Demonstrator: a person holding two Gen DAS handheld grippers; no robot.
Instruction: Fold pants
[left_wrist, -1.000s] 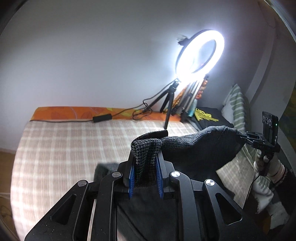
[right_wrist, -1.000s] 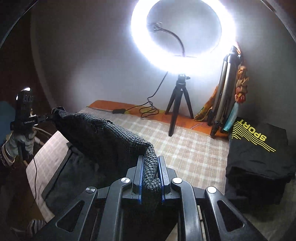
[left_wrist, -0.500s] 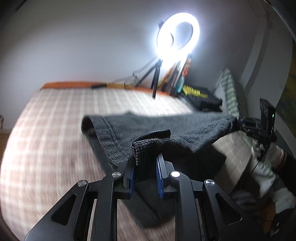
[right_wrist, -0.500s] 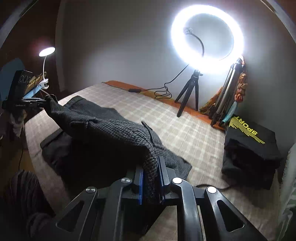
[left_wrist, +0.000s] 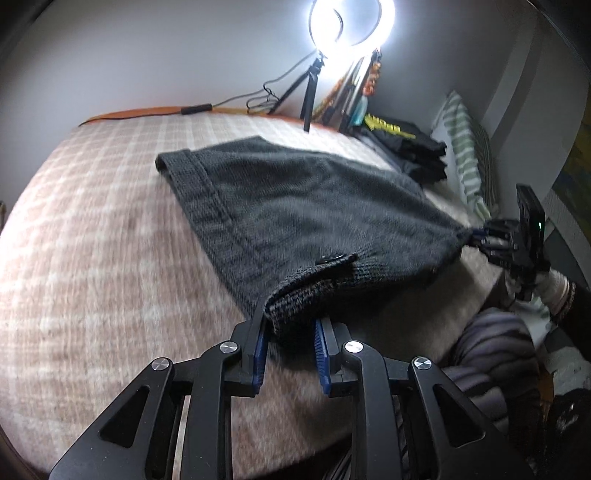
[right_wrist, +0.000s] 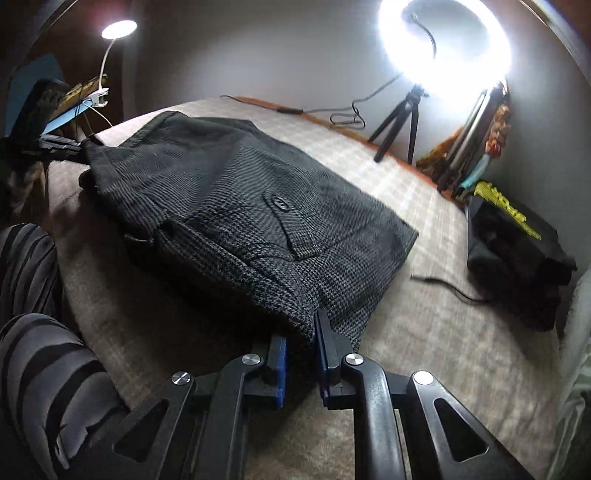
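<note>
Dark grey knit pants (left_wrist: 295, 199) lie folded over on the plaid bed (left_wrist: 92, 240), spread away from me. My left gripper (left_wrist: 290, 334) is shut on the near corner of the waist end. My right gripper (right_wrist: 301, 341) is shut on the other near corner, by the buttoned back pocket (right_wrist: 284, 218). The pants (right_wrist: 240, 206) stretch between both grippers. The right gripper shows in the left wrist view (left_wrist: 480, 236); the left one shows in the right wrist view (right_wrist: 79, 151).
A lit ring light on a tripod (left_wrist: 351, 22) stands at the bed's far edge with a cable. A folded black garment with yellow print (right_wrist: 517, 236) lies at the right. A striped pillow (left_wrist: 469, 147) is beyond it. My striped sleeve (right_wrist: 33, 314) is near left.
Both grippers have swung down and towards me, laying the pants flat over the bed. Both still hold the corners.
</note>
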